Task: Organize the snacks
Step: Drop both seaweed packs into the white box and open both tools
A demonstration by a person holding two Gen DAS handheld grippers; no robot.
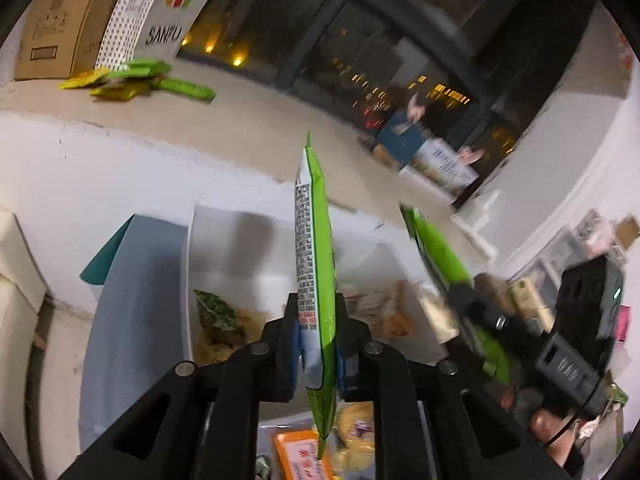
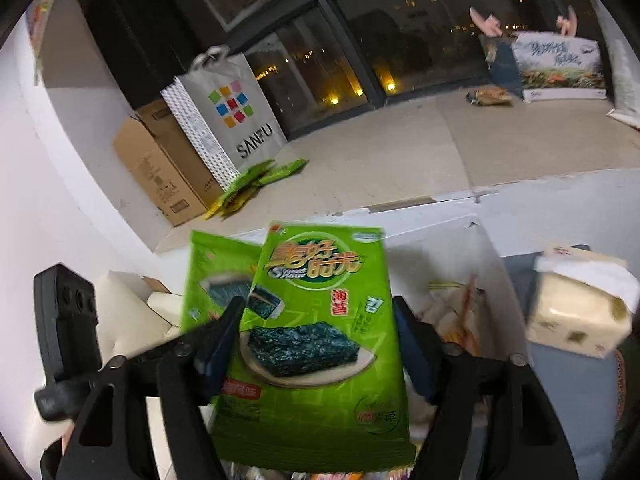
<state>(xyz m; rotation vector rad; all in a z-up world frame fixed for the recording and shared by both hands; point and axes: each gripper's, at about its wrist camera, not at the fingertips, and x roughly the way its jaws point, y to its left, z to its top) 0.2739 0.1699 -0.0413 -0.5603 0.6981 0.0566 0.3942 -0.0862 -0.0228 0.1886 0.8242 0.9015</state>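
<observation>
The left gripper (image 1: 316,344) had its fingers (image 1: 286,344) clenched on a green seaweed packet (image 1: 316,264), gripped edge-on so that it stood up between and beyond the fingertips. The right gripper (image 2: 316,344) carried a second green packet (image 2: 316,320), face toward its camera; its fingers (image 2: 218,344) flanked the packet's sides, but whether they pinched it could not be told for sure, since the packet seemed to lie across them.

Far ahead of both pairs of fingers, a small heap of green and yellow packets (image 2: 256,184) lay on the floor beside a white paper bag (image 2: 228,112) and a cardboard box (image 2: 160,168). That heap looked like the sorted pile, so part of the work seemed done. Below and just beyond the left fingers sat a white box (image 1: 224,248) with mixed snacks in it, and more packets showed under the grippers, so plenty seemed left: these two packets not yet placed, then the remainder.
</observation>
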